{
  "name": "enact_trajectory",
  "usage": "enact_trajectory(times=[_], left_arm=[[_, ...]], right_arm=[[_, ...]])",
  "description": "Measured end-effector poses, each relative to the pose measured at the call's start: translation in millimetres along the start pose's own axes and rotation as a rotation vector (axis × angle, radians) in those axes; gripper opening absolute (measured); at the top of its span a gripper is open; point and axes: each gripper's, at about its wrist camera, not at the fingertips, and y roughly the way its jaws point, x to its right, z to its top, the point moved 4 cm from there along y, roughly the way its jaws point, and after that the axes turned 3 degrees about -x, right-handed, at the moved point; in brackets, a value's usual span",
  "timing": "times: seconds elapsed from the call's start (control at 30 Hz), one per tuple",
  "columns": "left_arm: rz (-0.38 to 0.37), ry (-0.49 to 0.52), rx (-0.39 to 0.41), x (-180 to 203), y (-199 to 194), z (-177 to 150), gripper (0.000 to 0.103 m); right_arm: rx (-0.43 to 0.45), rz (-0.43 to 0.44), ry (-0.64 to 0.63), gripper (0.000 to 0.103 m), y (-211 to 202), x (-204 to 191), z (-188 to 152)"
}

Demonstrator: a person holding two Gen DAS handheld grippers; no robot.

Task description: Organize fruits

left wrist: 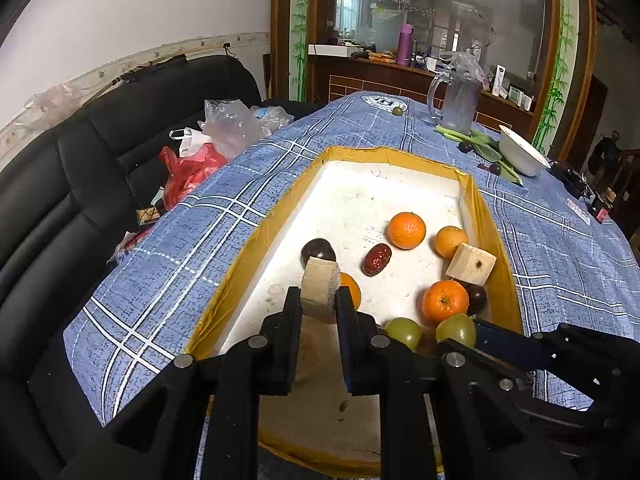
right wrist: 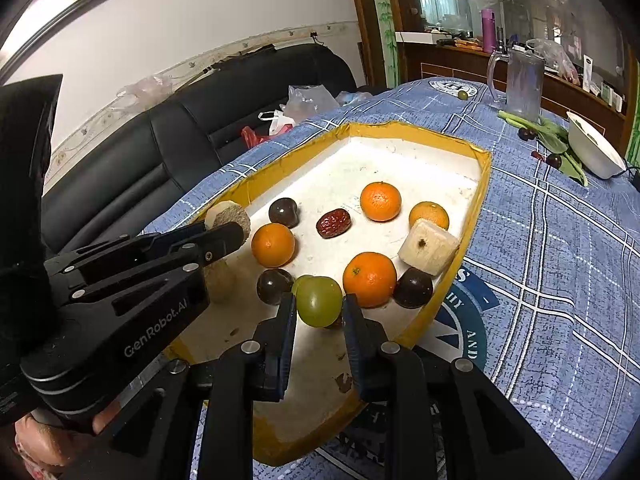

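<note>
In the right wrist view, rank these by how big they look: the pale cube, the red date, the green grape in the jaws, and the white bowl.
1. white bowl
2. green grape and pale cube: look alike, and the grape is nearest the camera, so unranked
3. red date

A black padded leather sofa (left wrist: 120,184) on the left holds crumpled plastic bags (left wrist: 216,136); far off — a clear plastic jug (left wrist: 456,100), a white bowl (left wrist: 520,152), a purple flask (left wrist: 405,45).

We read "GenRobot.AI" in pale letters on black body of left gripper (right wrist: 226,236). On tablecloth (right wrist: 560,264) near tray's right edge, round printed emblem shows "AND"; other letters partly hidden, unreadable.
</note>
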Motion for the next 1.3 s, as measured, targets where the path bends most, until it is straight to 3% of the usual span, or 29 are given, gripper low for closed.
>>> enact_trajectory(times=[0.33, 0.4, 0.53, 0.63, 0.73, 0.77, 0.8, 1.07, 1.3], left_arm=[[0.005, -0.006, 0.010, 2.7, -0.4, 2.0, 0.017], [0.004, -0.009, 0.012, 3.2, -0.7, 2.5, 0.022], [0.008, -0.012, 0.034, 3.7, -5.5, 4.0, 0.049], [0.005, -0.017, 0.049, 3.2, -10.2, 6.1, 0.058], [0.006, -0.028, 0.058, 2.4, -14.0, 7.3, 0.070], [0.007, -0.030, 0.059, 1.9, -14.9, 7.5, 0.071], [0.007, -0.033, 0.056, 2.3, -15.8, 7.6, 0.071], [0.010, -0.017, 0.072, 11.8, -30.7, 6.1, 0.076], [0.047, 0.021, 0.153, 30.5, -56.6, 6.0, 0.086]], right_arm=[[0.004, -0.003, -0.001, 0.026, 0.4, 0.3, 0.3], [0.006, -0.005, -0.003, 0.026, 0.5, 0.1, 0.2], [0.007, -0.005, -0.008, 0.026, 0.0, -1.8, -0.4], [0.009, 0.000, -0.008, 0.028, -0.4, -2.7, -0.7], [0.021, 0.004, 0.002, 0.051, -2.5, -2.0, -0.2], [0.031, 0.005, 0.009, 0.059, -4.7, -1.4, 0.2], [0.041, 0.008, 0.013, 0.060, -7.2, -0.6, 0.6], [0.078, 0.002, 0.046, 0.061, -24.8, 7.1, -2.5], [0.117, 0.000, 0.077, 0.065, -45.5, 16.3, -10.2]])
